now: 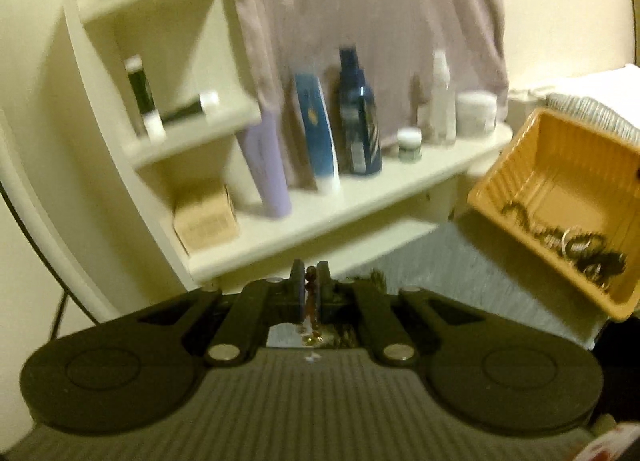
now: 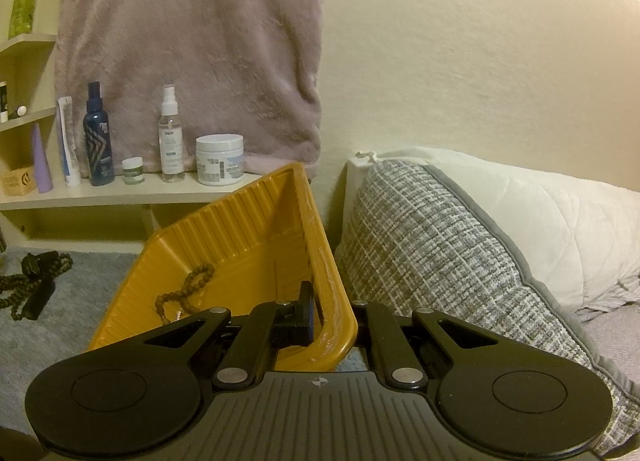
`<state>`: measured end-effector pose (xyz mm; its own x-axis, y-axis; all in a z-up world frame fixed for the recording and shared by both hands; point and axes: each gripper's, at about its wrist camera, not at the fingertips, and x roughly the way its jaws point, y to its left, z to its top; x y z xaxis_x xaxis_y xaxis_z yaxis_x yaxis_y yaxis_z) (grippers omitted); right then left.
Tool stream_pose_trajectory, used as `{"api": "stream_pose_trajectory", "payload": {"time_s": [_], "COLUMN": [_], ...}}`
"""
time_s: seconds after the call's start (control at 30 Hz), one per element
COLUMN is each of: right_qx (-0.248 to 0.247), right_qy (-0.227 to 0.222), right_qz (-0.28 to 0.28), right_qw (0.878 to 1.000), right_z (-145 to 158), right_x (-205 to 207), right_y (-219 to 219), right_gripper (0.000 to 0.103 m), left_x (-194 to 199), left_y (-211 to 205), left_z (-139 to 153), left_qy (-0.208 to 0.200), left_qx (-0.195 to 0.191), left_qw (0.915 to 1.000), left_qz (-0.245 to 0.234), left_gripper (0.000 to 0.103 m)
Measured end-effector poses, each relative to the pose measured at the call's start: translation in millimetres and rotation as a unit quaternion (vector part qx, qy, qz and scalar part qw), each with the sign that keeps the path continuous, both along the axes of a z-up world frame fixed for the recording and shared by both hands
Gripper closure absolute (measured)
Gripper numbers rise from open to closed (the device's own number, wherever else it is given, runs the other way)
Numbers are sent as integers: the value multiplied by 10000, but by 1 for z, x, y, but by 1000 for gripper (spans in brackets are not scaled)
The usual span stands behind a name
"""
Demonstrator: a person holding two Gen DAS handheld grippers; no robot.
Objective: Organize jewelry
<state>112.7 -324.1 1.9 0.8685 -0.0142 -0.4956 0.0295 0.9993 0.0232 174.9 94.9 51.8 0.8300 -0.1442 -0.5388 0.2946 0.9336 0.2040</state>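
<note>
On the right side of my left wrist view, the yellow tray (image 1: 560,197) hangs tilted with tangled jewelry (image 1: 576,249) pooled at its low end. My left gripper (image 1: 310,293) has its fingers pressed nearly together on a thin brownish beaded strand (image 1: 310,301); motion blur hides finer detail. Only the right wrist view shows how the tray (image 2: 256,229) is held: my right gripper (image 2: 330,309) clamps its near rim, one finger (image 2: 306,313) inside the wall, the other hidden behind it. That view alone shows a brown bead bracelet (image 2: 186,293) in the tray, dark bead strands (image 2: 32,281) on the grey bedspread (image 2: 80,301), and a woven pillow (image 2: 440,245). Both views show the shelf (image 2: 120,193) with bottles.
</note>
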Motion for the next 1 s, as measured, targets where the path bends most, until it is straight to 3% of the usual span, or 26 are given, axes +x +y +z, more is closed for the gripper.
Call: {"api": "stream_pose_trajectory", "payload": {"time_s": [0.17,0.4,0.83,1.0], "right_qx": [14,47,88,76], "right_qy": [-14,-30,-27,-35], "right_qz": [0,5,22,57], "right_qw": [10000,10000,10000,9999], "right_z": [0,2,3,4], "right_x": [-1,-2,-2,-2], "right_y": [0,1,2,3], "right_gripper": [97,97,97,97], "left_x": [-2,-13,-13,-9], "left_y": [-11,-60,-192,-229], "left_z": [27,39,-5,-24], "left_qy": [-94,-126,418,668], "left_qx": [-148,-311,-869,-793], "left_qw": [9995,9957,9736,9660], "left_qz": [-252,-868,-2069,-2367], "left_gripper": [99,99,99,99]}}
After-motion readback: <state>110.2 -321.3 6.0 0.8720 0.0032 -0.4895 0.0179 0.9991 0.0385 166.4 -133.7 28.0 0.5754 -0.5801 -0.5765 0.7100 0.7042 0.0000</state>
